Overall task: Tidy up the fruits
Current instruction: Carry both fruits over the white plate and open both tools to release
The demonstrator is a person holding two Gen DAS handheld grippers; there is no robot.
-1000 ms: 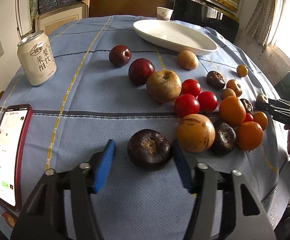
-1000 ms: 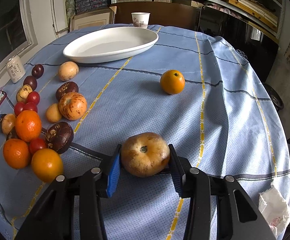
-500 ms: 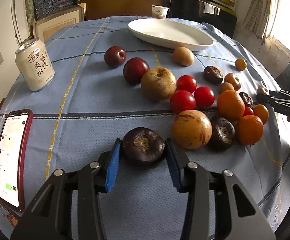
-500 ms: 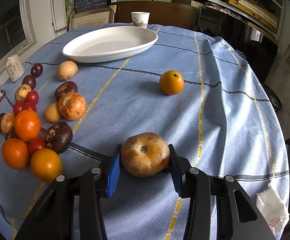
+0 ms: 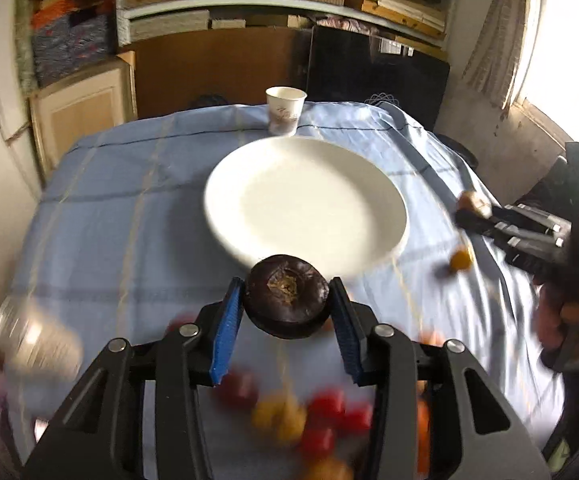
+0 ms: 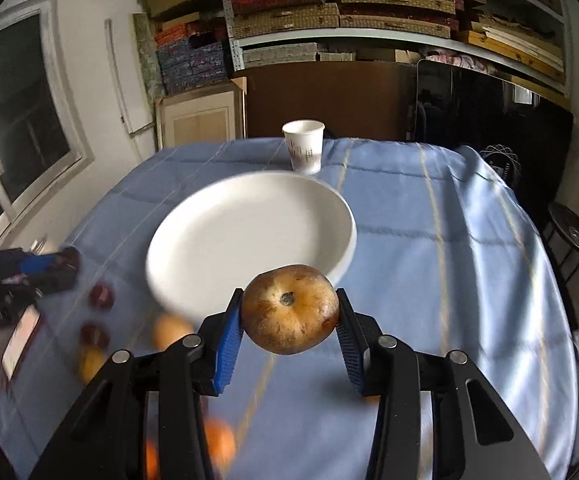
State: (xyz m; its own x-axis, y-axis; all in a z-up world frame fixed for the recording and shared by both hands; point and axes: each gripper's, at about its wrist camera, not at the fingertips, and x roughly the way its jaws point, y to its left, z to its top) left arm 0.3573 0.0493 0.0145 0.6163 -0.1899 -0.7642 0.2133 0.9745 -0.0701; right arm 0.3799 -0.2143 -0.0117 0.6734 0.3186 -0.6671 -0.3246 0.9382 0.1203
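My left gripper (image 5: pixel 287 306) is shut on a dark purple-brown round fruit (image 5: pixel 287 300) and holds it in the air just short of the near rim of the white oval plate (image 5: pixel 289 196). My right gripper (image 6: pixel 289 312) is shut on a tan, speckled round fruit (image 6: pixel 289 308), also lifted, at the near right rim of the plate (image 6: pixel 229 236). The plate holds nothing. The right gripper also shows at the right of the left wrist view (image 5: pixel 469 210). Blurred red, yellow and orange fruits (image 5: pixel 313 420) lie on the blue cloth below.
A paper cup (image 5: pixel 285 110) stands behind the plate at the table's far edge. A drink can (image 5: pixel 29 340) is blurred at the left. One small orange (image 5: pixel 461 260) lies right of the plate. A phone (image 6: pixel 19 340) lies at the left in the right wrist view.
Both grippers have lifted their fruits off the cloth and moved forward to the near rim of the plate. The loose fruits now lie below and behind the grippers.
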